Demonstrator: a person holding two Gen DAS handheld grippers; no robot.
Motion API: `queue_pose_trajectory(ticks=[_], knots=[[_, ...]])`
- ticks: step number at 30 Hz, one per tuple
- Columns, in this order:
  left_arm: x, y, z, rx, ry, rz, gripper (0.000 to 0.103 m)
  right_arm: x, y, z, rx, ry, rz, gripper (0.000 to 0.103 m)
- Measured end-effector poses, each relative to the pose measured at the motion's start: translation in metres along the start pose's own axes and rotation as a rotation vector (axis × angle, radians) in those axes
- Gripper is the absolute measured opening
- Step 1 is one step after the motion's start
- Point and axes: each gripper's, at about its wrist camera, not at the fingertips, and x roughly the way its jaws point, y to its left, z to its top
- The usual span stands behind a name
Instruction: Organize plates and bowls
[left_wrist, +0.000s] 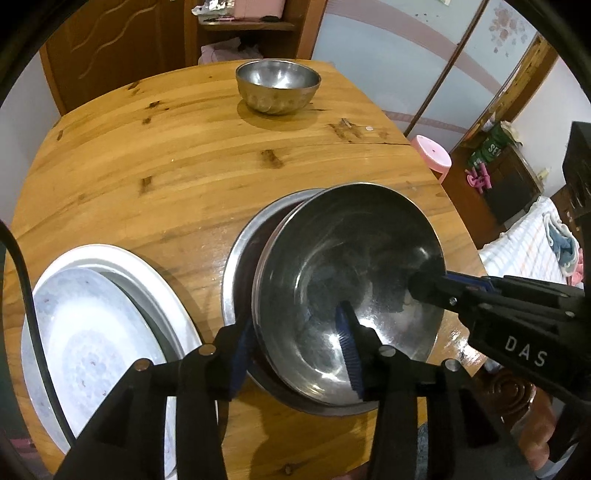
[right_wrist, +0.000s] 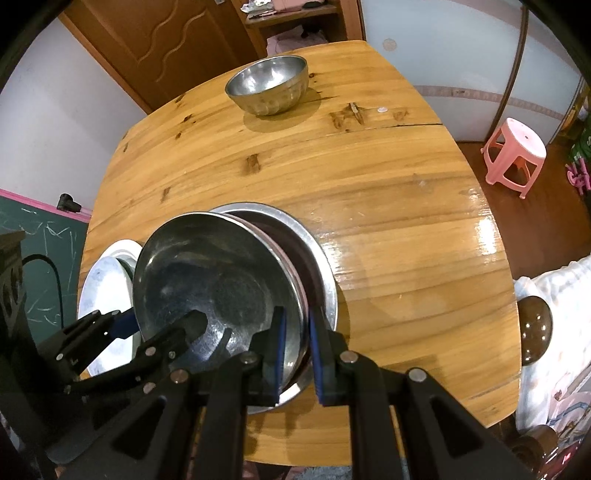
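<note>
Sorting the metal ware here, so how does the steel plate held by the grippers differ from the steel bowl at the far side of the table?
The steel plate is wide and shallow; the steel bowl is narrower and deep. The plate is tilted over a second metal plate, gripped at its rim by the left gripper and right gripper; the bowl stands upright, alone, untouched. Both are shiny bare metal and empty.

Wood table (right_wrist: 369, 206), steel bowl (right_wrist: 266, 85), plates (left_wrist: 122, 295)

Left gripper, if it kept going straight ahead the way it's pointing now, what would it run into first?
The left gripper already straddles the rim of the tilted steel plate; pushed on, that rim would likely seat deeper between its fingers first. The right gripper straddles the same plate.
</note>
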Motion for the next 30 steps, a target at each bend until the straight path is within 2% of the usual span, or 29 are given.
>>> queue_pose_trajectory(ticks=[1, 5, 6, 18, 30], knots=[[-0.001, 0.000, 0.000, 0.000, -0.004, -0.002, 0.046, 0.000, 0.000, 0.000, -0.002, -0.001, -0.002, 0.013], [-0.010, -0.001, 0.000, 0.009, -0.055, -0.002, 0.065, -0.006, 0.002, -0.002, -0.010, -0.030, -0.025, 0.013], [-0.012, -0.002, 0.001, 0.013, -0.068, 0.005, 0.067, -0.007, 0.002, -0.002, -0.013, -0.037, -0.027, 0.013], [-0.020, 0.000, 0.006, 0.020, -0.127, 0.036, 0.067, -0.010, -0.001, -0.001, -0.014, -0.063, -0.037, 0.013], [-0.035, 0.010, 0.010, -0.014, -0.179, 0.026, 0.067, -0.022, -0.001, 0.003, -0.023, -0.110, -0.024, 0.013]])
